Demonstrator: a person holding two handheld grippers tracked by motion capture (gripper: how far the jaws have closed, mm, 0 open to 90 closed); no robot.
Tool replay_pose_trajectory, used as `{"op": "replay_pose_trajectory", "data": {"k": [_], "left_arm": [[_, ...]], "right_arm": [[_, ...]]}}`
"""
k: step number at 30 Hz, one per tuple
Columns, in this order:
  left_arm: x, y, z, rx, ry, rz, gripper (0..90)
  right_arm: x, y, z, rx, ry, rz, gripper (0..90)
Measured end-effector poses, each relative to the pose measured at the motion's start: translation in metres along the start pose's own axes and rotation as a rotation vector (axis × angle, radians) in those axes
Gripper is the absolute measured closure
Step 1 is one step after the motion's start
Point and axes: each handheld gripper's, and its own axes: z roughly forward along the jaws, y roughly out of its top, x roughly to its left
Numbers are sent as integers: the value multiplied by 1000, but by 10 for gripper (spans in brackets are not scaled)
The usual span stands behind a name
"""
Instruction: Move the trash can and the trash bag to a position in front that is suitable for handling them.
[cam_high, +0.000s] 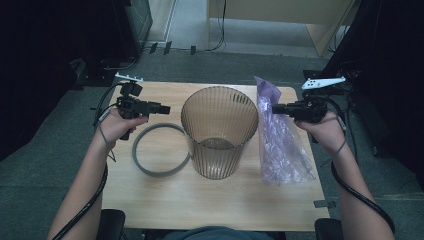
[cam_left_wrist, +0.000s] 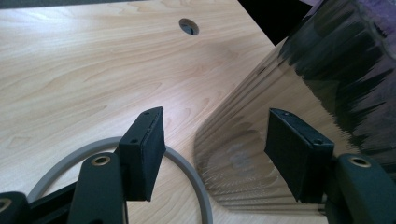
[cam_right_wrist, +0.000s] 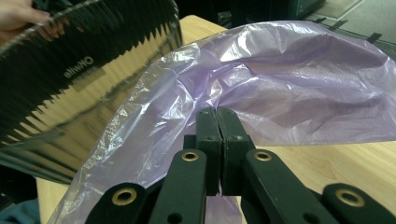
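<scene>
A translucent brown ribbed bin (cam_high: 219, 131) stands upright in the middle of the wooden table (cam_high: 200, 200). A grey ring (cam_high: 160, 150) lies flat to its left. To the bin's right, a purple plastic bag (cam_high: 280, 140) stands lifted at its top. My right gripper (cam_high: 274, 107) is shut on the bag's film near that top; in the right gripper view the jaws (cam_right_wrist: 218, 112) press together inside the purple bag (cam_right_wrist: 289, 79). My left gripper (cam_high: 166, 108) hovers open above the ring, pointing at the bin. Its jaws (cam_left_wrist: 217, 114) frame the bin's wall (cam_left_wrist: 299, 74) and the ring (cam_left_wrist: 187, 163), with nothing between them.
A cable hole (cam_left_wrist: 188, 26) sits in the tabletop near its far edge. Beyond the table are grey floor with cables (cam_high: 165, 47), a pale desk (cam_high: 280, 15) and dark equipment on both sides. The table's front part (cam_high: 200, 210) is bare wood.
</scene>
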Motion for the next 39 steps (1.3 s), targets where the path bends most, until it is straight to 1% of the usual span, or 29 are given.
{"op": "replay_pose_trajectory", "data": {"k": [1,5,8,15,19,25,30,33,35,38,39], "left_arm": [[0,0,0,0,0,0,372],[-7,6,-2,-3,-1,16,372],[-11,10,-4,-3,-6,25,372],[-19,19,-6,-1,-2,35,372],[-26,25,-8,-4,-9,52,372],[-35,34,-12,-10,-2,66,371],[-39,38,-11,-9,-9,77,371],[-41,40,-11,-9,-11,82,371],[-46,45,-12,-13,-21,92,371],[-51,50,-12,-13,-24,102,371],[-51,50,-12,-13,-24,102,371]], "right_arm": [[1,1,-2,-2,4,-5,899],[4,7,-7,1,10,2,899],[6,11,-9,-2,16,-5,899],[18,21,-13,-14,12,-48,899],[24,29,-15,-21,33,-53,900],[33,39,-16,-27,66,-62,899],[44,46,-16,-40,79,-89,900],[47,49,-14,-44,93,-91,900],[50,52,-12,-41,104,-95,900],[56,55,-9,-39,120,-105,900],[58,56,-8,-38,122,-112,900]]}}
